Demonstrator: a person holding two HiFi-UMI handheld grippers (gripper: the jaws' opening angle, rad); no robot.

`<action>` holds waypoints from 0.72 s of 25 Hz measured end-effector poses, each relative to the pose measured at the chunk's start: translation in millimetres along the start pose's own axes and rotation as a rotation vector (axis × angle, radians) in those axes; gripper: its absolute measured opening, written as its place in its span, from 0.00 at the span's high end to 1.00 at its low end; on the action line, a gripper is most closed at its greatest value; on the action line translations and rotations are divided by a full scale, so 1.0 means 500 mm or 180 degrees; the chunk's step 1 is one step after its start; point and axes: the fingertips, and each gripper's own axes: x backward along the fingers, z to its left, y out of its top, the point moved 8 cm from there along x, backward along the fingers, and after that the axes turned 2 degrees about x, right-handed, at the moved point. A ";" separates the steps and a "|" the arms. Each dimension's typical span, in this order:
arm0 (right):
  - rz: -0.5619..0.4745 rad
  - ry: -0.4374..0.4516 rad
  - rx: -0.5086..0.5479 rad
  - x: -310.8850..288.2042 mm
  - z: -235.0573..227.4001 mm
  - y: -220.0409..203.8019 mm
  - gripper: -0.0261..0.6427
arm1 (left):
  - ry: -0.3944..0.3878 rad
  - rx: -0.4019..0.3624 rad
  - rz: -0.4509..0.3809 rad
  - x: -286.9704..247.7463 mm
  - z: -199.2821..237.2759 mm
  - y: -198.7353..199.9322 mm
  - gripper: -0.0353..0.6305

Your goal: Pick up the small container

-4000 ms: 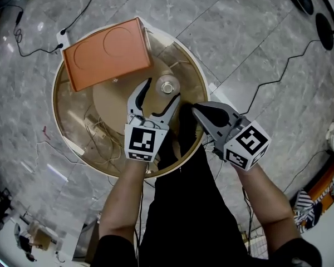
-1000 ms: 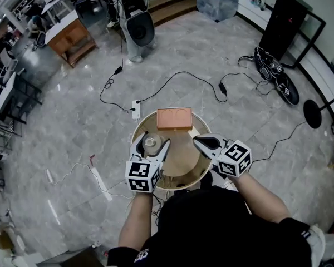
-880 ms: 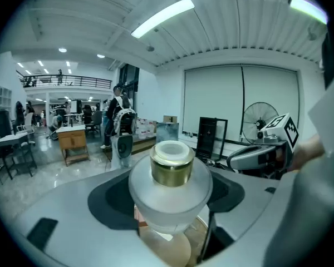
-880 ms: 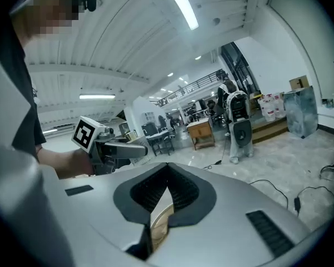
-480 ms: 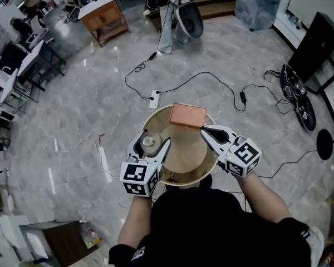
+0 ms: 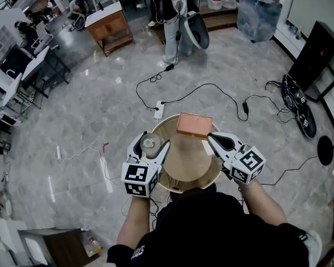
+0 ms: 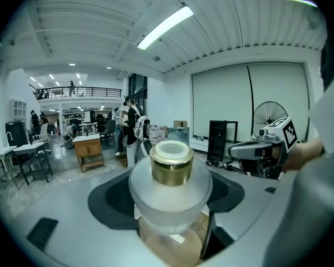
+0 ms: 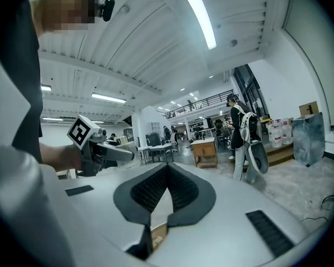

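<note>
At the round table's point(image 6: 212, 176) left edge, the left gripper point(image 6: 153, 144) is clamping the small container point(image 6: 148, 143) by its frosted body, seemingly holding it clear of the top. An orange box point(image 6: 194, 124) is sitting at the far edge, well apart. The right gripper point(image 6: 211, 136) is hovering over the right edge, jaws closed, empty.

The person is wearing a black short-sleeved shirt point(image 6: 211, 227), leaving the forearms bare. The left gripper point(image 6: 153, 139) and the right gripper point(image 6: 211, 138) are showing light grey shells with black ribbed jaw pads. Each is carrying a white marker cube point(image 6: 140, 179) printed with black squares.
</note>
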 end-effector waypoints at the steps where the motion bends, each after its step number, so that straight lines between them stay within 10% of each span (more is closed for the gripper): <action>1: -0.0010 -0.0004 -0.0007 -0.003 0.008 0.003 0.94 | -0.0006 0.0007 0.0005 0.004 0.003 -0.003 0.43; 18: 0.0028 0.0069 -0.0053 0.010 0.065 -0.012 0.94 | -0.0114 0.0129 -0.0003 0.030 0.005 -0.027 0.43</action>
